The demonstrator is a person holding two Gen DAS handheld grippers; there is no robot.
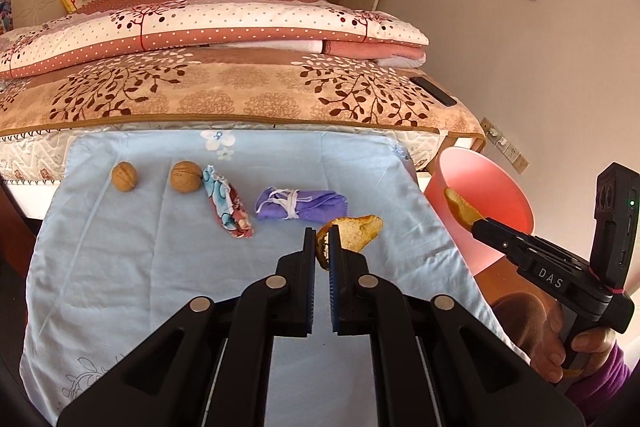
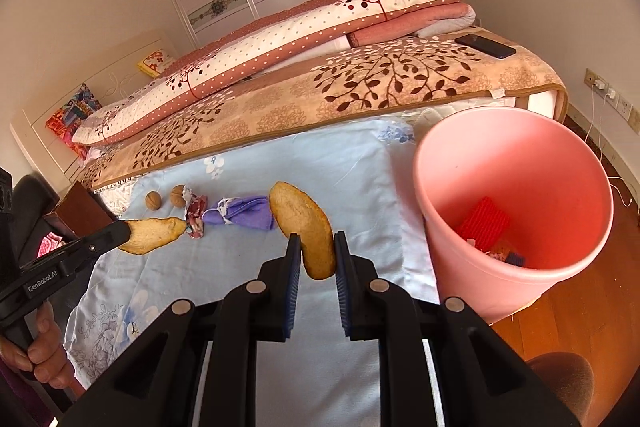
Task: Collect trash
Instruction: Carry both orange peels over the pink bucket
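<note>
My left gripper point(image 1: 322, 233) is shut on a curled yellow-brown piece of peel point(image 1: 360, 233), held just above the light blue cloth point(image 1: 160, 267). The same gripper point(image 2: 122, 229) and its peel point(image 2: 154, 235) show at the left of the right wrist view. My right gripper point(image 2: 317, 237) is shut on a second, longer piece of peel point(image 2: 304, 219), held above the cloth to the left of the pink bin point(image 2: 516, 163). In the left wrist view this gripper point(image 1: 478, 225) holds its peel point(image 1: 460, 205) in front of the bin point(image 1: 492, 187).
Two walnuts point(image 1: 124, 177) point(image 1: 186, 177), a patterned cloth roll point(image 1: 228, 203) and a purple cloth roll point(image 1: 300, 205) lie on the blue cloth. The bin holds a red item point(image 2: 484, 221). A bed with folded quilts point(image 1: 220, 27) and a phone point(image 1: 434, 91) stands behind.
</note>
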